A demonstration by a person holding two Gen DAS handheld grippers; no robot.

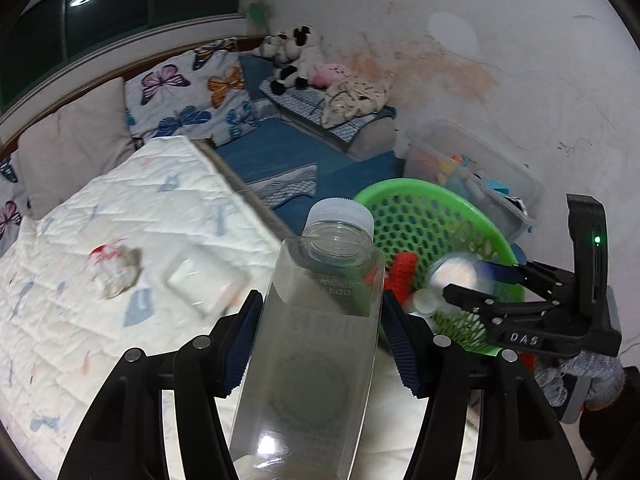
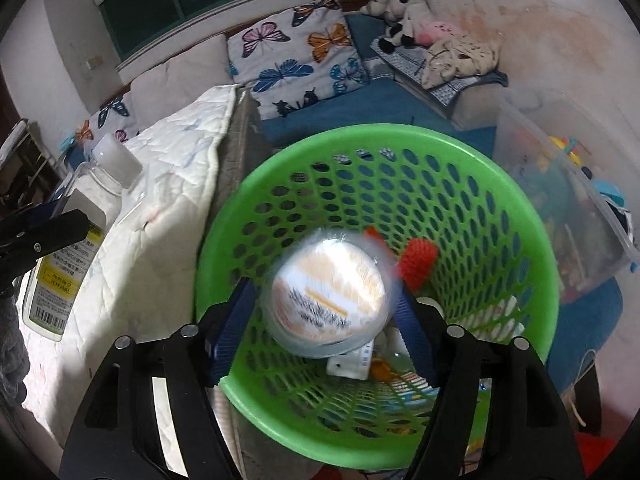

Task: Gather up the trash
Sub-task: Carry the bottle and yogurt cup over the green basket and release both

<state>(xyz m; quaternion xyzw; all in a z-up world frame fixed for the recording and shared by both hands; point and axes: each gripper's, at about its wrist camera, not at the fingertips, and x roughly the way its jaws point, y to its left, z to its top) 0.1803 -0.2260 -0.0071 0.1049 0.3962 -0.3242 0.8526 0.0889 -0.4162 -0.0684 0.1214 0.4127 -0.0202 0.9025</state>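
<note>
My left gripper [image 1: 316, 340] is shut on a clear square plastic bottle [image 1: 312, 344] with a white cap, held above the white quilt; the bottle also shows in the right wrist view [image 2: 76, 236]. My right gripper [image 2: 326, 314] is over the green mesh basket [image 2: 532, 280]. A round clear cup with an orange-printed lid [image 2: 330, 298] sits blurred between its blue pads; I cannot tell whether they still grip it. In the left wrist view the right gripper [image 1: 464, 280] and the cup [image 1: 452, 272] are above the basket [image 1: 424, 200]. A crumpled wrapper [image 1: 114, 266] and a white packet [image 1: 204, 276] lie on the quilt.
The basket holds red items [image 2: 418, 260] and other trash. A clear storage bin [image 1: 472, 168] with toys stands behind it by the wall. Butterfly pillows [image 1: 188, 96] and stuffed toys [image 1: 288, 56] lie on the blue bedding.
</note>
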